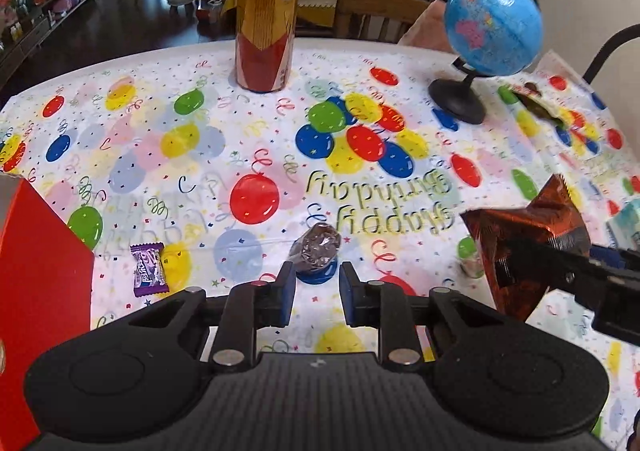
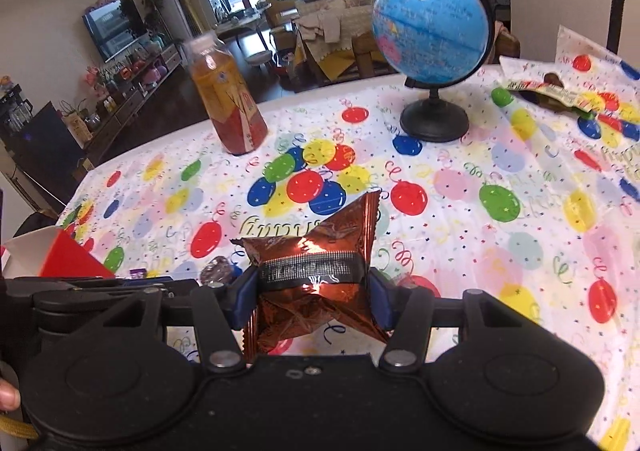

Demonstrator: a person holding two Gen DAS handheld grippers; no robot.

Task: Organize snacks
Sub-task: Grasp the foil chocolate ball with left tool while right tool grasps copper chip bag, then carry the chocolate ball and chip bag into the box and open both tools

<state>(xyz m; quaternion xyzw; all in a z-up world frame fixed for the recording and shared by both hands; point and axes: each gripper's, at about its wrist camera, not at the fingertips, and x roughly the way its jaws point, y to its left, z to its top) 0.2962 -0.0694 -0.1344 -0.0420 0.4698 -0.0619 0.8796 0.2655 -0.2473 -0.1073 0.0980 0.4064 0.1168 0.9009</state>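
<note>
A small round snack in dark silver foil (image 1: pixel 316 251) sits at the tips of my left gripper (image 1: pixel 317 275), whose narrow jaws pinch its near edge just over the balloon tablecloth (image 1: pixel 200 179). The same snack (image 2: pixel 218 271) shows at that gripper's tip in the right wrist view. My right gripper (image 2: pixel 312 291) is shut on a crinkled copper-brown foil packet (image 2: pixel 316 251), held off the table; the packet (image 1: pixel 528 247) hangs at the right in the left wrist view. A purple wrapped candy (image 1: pixel 148 269) lies left of my left gripper, beside a red box (image 1: pixel 40 291).
A tall bottle of orange drink (image 1: pixel 266 31) stands at the table's far edge. A blue globe on a black stand (image 1: pixel 492 27) is at the far right, with a dark snack wrapper (image 1: pixel 536 99) behind it. Chairs and a living room lie beyond the table.
</note>
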